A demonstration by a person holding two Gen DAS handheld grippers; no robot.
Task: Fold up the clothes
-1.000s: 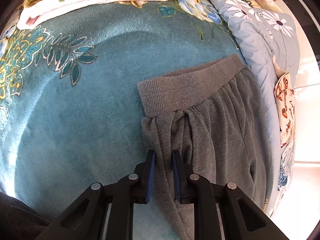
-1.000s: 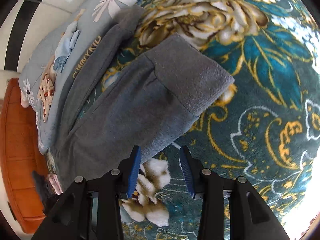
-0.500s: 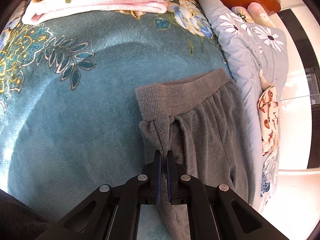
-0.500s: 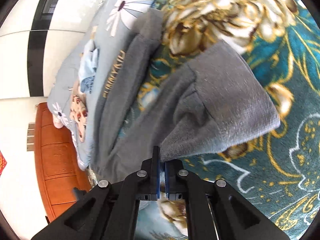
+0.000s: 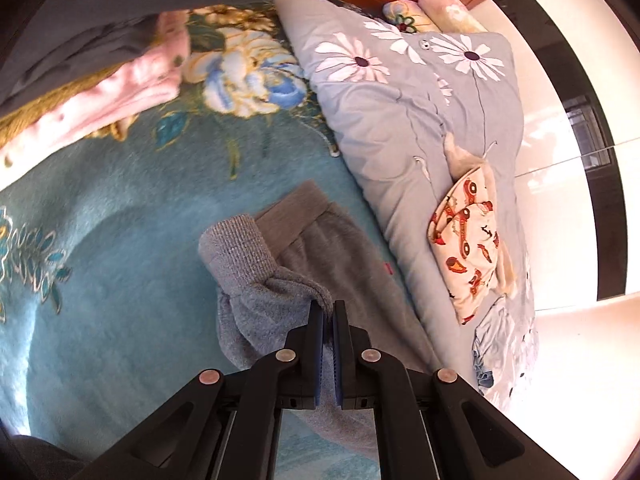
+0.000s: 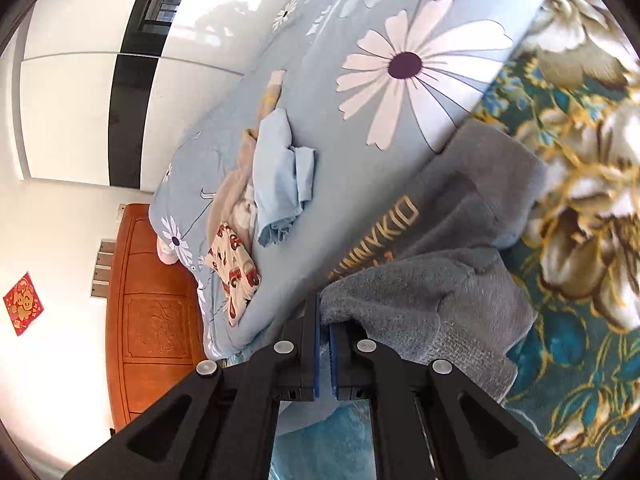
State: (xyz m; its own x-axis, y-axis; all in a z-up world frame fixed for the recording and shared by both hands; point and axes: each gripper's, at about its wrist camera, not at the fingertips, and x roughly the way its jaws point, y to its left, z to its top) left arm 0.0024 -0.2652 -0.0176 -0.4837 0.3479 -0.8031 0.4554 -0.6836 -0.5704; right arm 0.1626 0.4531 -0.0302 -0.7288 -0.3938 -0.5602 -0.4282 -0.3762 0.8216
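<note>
Gold lettering "NNYKID", partly hidden, on grey trousers (image 6: pixel 436 240).

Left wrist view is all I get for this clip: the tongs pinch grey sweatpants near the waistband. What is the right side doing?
Observer: The right tongs are shut on the grey sweatpants too, at a fold near a cuffed leg end.
Reviewer: Any print on the fabric?
Observer: Yes, gold lettering runs along one leg; only part of it can be read.
Reviewer: What lies beyond the pants there?
Observer: A crumpled light blue garment lies on the daisy-print quilt.
Reviewer: Anything on the wall?
Observer: A red paper decoration hangs beside the wooden headboard.
</note>
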